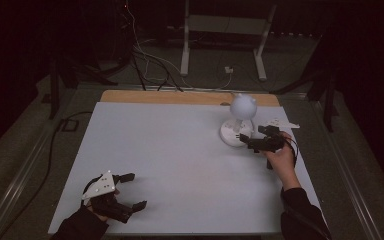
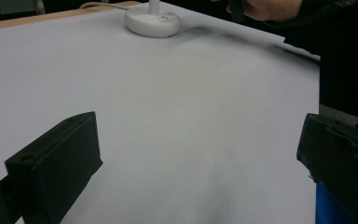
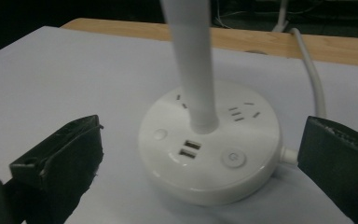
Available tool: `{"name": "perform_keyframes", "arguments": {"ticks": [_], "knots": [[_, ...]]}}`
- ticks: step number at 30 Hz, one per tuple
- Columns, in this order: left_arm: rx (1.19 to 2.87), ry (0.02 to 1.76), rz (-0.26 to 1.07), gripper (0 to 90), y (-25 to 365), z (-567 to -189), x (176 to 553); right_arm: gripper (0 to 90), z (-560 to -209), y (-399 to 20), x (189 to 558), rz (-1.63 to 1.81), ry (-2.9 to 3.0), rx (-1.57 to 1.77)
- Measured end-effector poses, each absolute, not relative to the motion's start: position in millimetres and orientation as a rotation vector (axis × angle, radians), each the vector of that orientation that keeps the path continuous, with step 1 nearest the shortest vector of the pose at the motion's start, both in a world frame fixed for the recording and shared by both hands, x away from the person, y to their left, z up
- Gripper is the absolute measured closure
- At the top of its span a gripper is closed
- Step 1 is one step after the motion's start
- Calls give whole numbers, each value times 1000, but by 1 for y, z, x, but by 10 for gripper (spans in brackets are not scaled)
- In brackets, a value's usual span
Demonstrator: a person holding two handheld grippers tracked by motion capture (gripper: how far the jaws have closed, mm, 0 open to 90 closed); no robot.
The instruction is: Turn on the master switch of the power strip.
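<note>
A white desk lamp (image 1: 242, 106) with a rounded head stands on a round base (image 1: 231, 133) at the back right of the white table (image 1: 170, 150). My right gripper (image 1: 254, 134) is open just right of the base, jaws pointing at it. In the right gripper view the base (image 3: 209, 154) lies between the spread jaws of my right gripper (image 3: 200, 161), showing sockets, USB ports and a round button (image 3: 233, 158), with the stem (image 3: 193, 60) rising from it. My left gripper (image 1: 136, 190) rests open at the front left, nothing between its jaws (image 2: 198, 158).
The lamp's white cable (image 3: 307, 65) runs off the base toward the wooden back edge (image 1: 180, 96). The base (image 2: 152, 21) also shows far off in the left gripper view, beside the person's hand (image 2: 270, 7). Cables and a white stand (image 1: 185, 45) lie on the floor behind.
</note>
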State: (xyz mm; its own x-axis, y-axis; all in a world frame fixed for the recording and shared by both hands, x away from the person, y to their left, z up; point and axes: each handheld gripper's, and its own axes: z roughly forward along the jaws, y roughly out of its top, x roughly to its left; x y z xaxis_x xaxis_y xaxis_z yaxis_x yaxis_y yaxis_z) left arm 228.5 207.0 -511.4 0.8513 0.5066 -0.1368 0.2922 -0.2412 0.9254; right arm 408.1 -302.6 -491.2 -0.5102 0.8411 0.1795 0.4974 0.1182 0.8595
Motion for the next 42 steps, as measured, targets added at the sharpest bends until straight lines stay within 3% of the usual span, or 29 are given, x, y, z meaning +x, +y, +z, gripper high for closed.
{"name": "perform_keyframes", "arguments": {"ticks": [6, 7, 9, 13, 14, 16, 17, 19, 21, 40, 42], "knots": [[1843, 602, 223, 0, 207, -512, 229, 0, -492, -303, 416, 1357, 2003, 1358], [1843, 602, 224, 0, 207, -512, 229, 66, -492, -303, 418, 1353, 1992, 1386], [1844, 602, 223, 0, 207, -512, 229, 68, -492, -303, 418, 1357, 1977, 1397], [1844, 601, 223, 0, 207, -512, 229, 160, -491, -303, 421, 1374, 1956, 1451], [1844, 601, 222, 0, 207, -512, 229, 224, -491, -302, 422, 1367, 1937, 1471], [1844, 601, 223, 0, 207, -512, 229, 246, -492, -301, 423, 1368, 1936, 1482], [1843, 601, 223, 0, 207, -512, 229, 342, -492, -300, 423, 1352, 1919, 1503], [1842, 601, 224, 0, 207, -512, 229, 367, -492, -300, 424, 1357, 1910, 1516], [1842, 601, 223, 0, 207, -512, 229, 458, -493, -300, 427, 1363, 1901, 1544], [1846, 601, 220, 0, 208, -512, 229, 895, -503, -301, 430, 1235, 1900, 1602], [1846, 601, 219, 0, 208, -512, 229, 899, -503, -300, 430, 1227, 1904, 1603]]}}
